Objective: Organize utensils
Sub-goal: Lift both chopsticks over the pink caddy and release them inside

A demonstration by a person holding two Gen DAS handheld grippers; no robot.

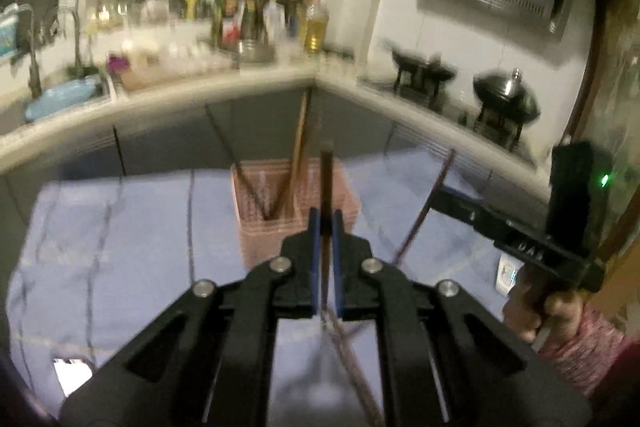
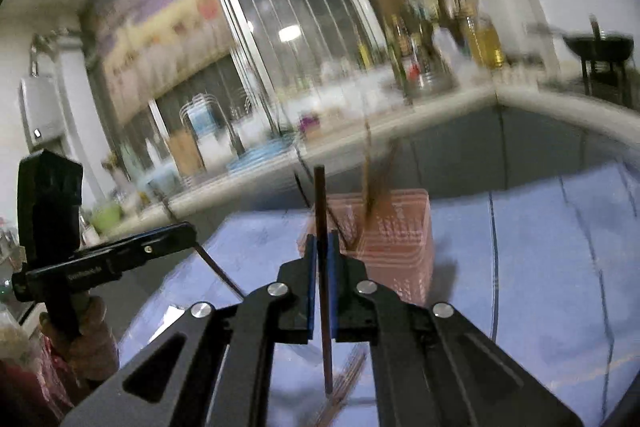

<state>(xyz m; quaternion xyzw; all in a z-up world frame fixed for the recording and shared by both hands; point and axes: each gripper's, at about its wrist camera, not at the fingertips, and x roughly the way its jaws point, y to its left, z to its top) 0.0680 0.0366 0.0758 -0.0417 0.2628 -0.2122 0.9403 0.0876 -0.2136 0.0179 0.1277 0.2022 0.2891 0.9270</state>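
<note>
Two grippers are under my control, and each is clamped on a single dark chopstick. In the left wrist view, the left gripper sits at lower centre with its blue pads closed against a dark chopstick that stands nearly upright between them, its top rising just above the fingertips. Directly behind it, at centre frame, the pink slotted basket rests on the blue tablecloth, and I count roughly three sticks already leaning inside it. At the right edge of that view I see the right gripper from the side, held by a hand, with a reddish-brown chopstick slanting through its tip. In the right wrist view the left gripper appears at far left; at lower centre the right gripper is shut on its own chopstick, again close to vertical, and the basket lies just right of centre with sticks in it. Blurred strands at the bottom of both views may be further chopsticks on the cloth; I cannot confirm. My assessment: the task is partly done. Some utensils are stowed, two are in hand above the table and short of the basket, and both remain to be lowered in.
</note>
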